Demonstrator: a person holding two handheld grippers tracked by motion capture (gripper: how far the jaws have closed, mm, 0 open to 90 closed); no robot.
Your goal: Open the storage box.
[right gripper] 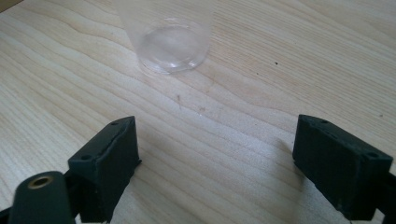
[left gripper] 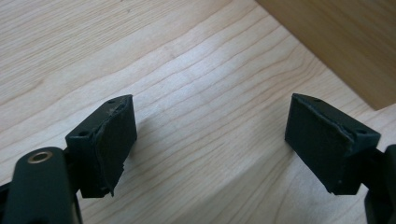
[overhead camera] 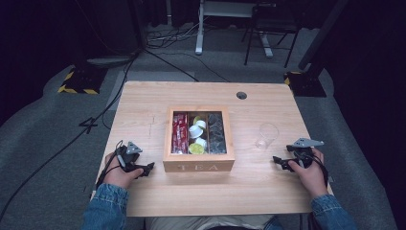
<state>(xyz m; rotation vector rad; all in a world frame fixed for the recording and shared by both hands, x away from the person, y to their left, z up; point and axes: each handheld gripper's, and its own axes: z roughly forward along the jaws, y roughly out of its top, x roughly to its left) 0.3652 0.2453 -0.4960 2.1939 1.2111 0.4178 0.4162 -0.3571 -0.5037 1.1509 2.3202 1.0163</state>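
Left gripper point(overhead camera: 146, 168): jaws spread, empty, just left of tea box point(overhead camera: 198, 166)
Right gripper point(overhead camera: 279, 162): jaws spread, empty, near clear cup point(overhead camera: 266, 135)

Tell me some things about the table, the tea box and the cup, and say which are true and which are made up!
1. The tea box sits between the two hands. True.
2. The cup is full of juice. False: it is clear and looks empty.
3. The right gripper has its jaws open with nothing between them. True.
4. The left gripper is squeezing a tea bag. False: its jaws are open over bare table.
5. The box has just one big compartment. False: it has three, side by side.
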